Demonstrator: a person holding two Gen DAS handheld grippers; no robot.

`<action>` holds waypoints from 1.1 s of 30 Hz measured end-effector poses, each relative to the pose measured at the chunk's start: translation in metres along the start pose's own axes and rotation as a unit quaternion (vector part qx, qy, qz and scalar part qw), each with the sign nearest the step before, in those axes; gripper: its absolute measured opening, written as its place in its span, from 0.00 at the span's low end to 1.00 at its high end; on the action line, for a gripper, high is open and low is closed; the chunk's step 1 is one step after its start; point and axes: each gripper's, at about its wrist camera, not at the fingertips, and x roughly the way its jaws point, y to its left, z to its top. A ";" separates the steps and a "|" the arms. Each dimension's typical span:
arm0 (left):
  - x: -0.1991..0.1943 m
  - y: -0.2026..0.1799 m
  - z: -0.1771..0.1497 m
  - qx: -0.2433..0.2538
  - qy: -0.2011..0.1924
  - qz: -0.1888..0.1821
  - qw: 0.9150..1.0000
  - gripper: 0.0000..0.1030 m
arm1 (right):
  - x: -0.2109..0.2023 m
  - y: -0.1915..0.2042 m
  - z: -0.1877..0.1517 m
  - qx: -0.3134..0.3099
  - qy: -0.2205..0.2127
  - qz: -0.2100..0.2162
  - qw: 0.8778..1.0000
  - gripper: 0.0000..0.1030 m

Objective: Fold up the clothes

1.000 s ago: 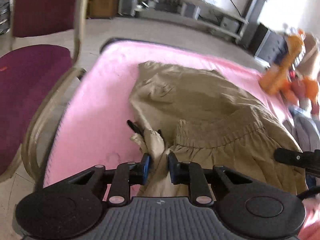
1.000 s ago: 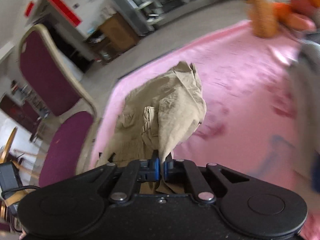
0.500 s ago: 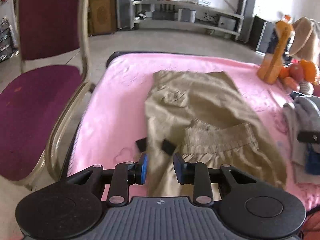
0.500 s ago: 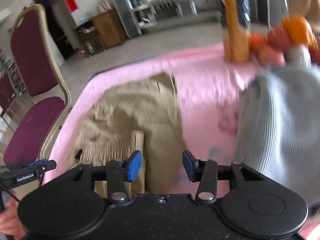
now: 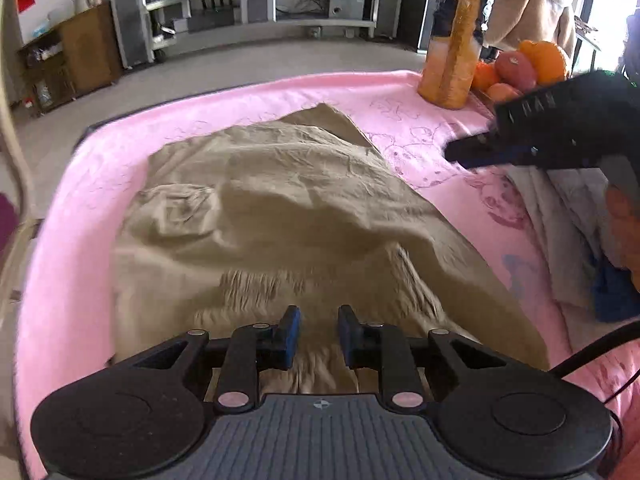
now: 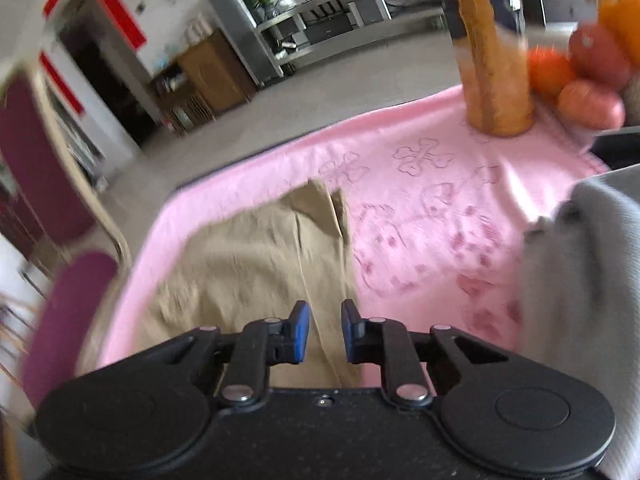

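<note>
Khaki trousers (image 5: 280,200) lie folded over themselves on the pink blanket (image 5: 80,200), elastic waistband nearest me. My left gripper (image 5: 318,330) hovers over the waistband, its jaws closing with a gap still showing; cloth lies below them and nothing is pinched. My right gripper (image 6: 325,330) hangs over the right edge of the trousers (image 6: 248,264), jaws also closing, nothing gripped between the blue pads (image 6: 301,332). In the left wrist view the right gripper (image 5: 472,156) reaches in from the right, above the blanket.
A pile of grey and blue clothes (image 5: 560,216) lies at the blanket's right side, grey knit (image 6: 580,280) close to my right gripper. An orange plush object (image 5: 456,40) and fruit (image 5: 528,64) stand at the far right corner. A purple chair (image 6: 60,300) is left of the table.
Both grippers have let go of the khaki cloth they pinched a second ago. The trousers now lie flat on the blanket. Both grippers have shifted right, and their jaws opened, then narrowed.
</note>
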 end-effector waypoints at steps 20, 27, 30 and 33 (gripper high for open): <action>0.024 0.006 0.013 -0.025 0.018 -0.039 0.999 0.18 | 0.128 0.003 0.046 -0.017 -0.036 -0.008 0.999 0.26; 0.023 0.007 0.011 -0.025 0.017 -0.038 0.999 0.18 | 0.114 -0.006 0.050 0.004 -0.075 0.009 0.997 0.23; 0.023 0.007 0.012 -0.026 0.017 -0.039 0.999 0.18 | 0.121 -0.012 0.054 0.025 -0.056 0.026 0.998 0.23; 0.023 0.008 0.012 -0.026 0.017 -0.039 0.999 0.18 | 0.128 -0.016 0.051 0.036 -0.041 0.034 0.998 0.23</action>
